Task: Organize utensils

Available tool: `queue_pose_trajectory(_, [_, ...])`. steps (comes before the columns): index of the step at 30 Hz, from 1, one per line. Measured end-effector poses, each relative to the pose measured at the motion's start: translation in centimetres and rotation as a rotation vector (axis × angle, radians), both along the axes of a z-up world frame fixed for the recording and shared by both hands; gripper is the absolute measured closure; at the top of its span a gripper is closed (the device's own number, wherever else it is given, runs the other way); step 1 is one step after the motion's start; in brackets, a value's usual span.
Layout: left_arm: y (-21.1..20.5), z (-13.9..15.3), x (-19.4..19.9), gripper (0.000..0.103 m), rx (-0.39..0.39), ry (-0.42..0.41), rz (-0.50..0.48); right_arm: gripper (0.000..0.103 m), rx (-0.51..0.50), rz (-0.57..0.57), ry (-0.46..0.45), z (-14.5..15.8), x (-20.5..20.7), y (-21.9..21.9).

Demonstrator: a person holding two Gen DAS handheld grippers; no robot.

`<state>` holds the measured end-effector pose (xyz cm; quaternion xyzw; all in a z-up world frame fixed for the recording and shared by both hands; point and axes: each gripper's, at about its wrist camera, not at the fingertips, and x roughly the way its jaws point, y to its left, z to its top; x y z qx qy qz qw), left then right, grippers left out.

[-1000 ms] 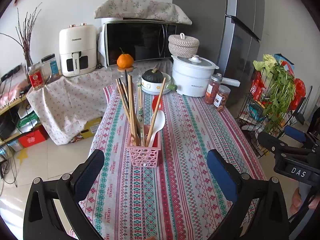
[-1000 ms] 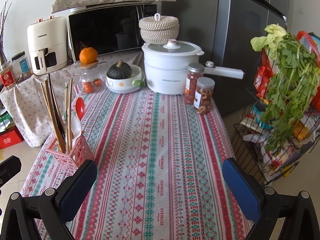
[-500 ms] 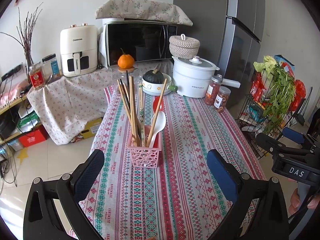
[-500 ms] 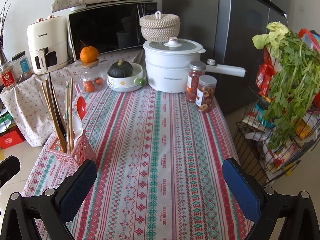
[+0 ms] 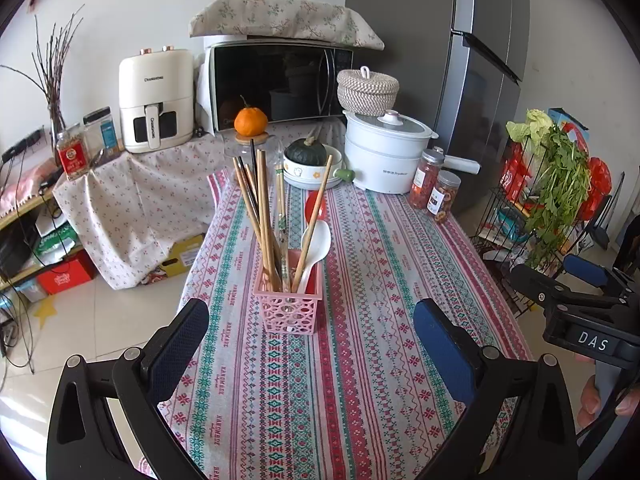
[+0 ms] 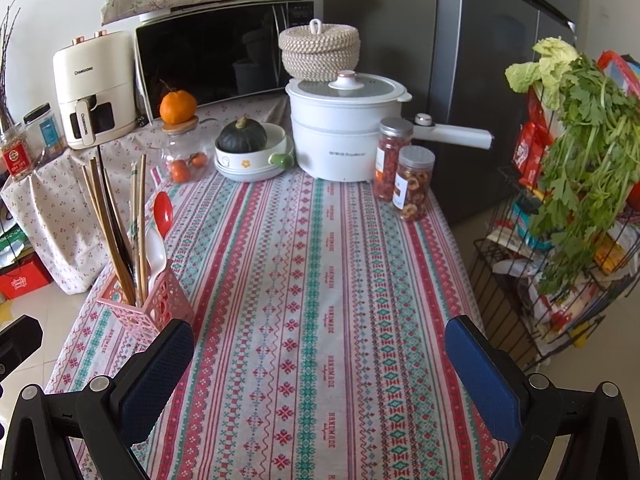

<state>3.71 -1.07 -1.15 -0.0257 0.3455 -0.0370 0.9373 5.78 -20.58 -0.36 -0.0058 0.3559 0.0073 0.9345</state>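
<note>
Utensils: chopsticks (image 5: 260, 216), white spoon (image 5: 316, 242), red spoon (image 6: 163, 208), all stood in pink basket (image 5: 288, 310) on striped tablecloth (image 5: 360, 320). Looked nearly done; nothing loose left on cloth. Left gripper (image 5: 312, 340) spread wide, empty. Right gripper (image 6: 320, 364) spread wide, empty too. Only left view showed a hand (image 5: 600, 400) holding the other tool.

bright, even daylight, soft shadows, sharp focus, perhaps slight haze; strong fisheye bending at edges
</note>
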Motion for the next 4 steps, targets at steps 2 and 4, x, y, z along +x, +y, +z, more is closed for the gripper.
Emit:
queue_pose_trajectory(2, [0.02, -0.02, 0.01, 0.0, -0.002, 0.003, 0.0, 0.0, 0.001, 0.0, 0.002, -0.03, 0.03, 0.06])
queue_pose_trajectory(4, [0.14, -0.08, 0.0, 0.0, -0.01, 0.006, 0.005, 0.0, 0.003, -0.001, 0.004, -0.05, 0.1, 0.1])
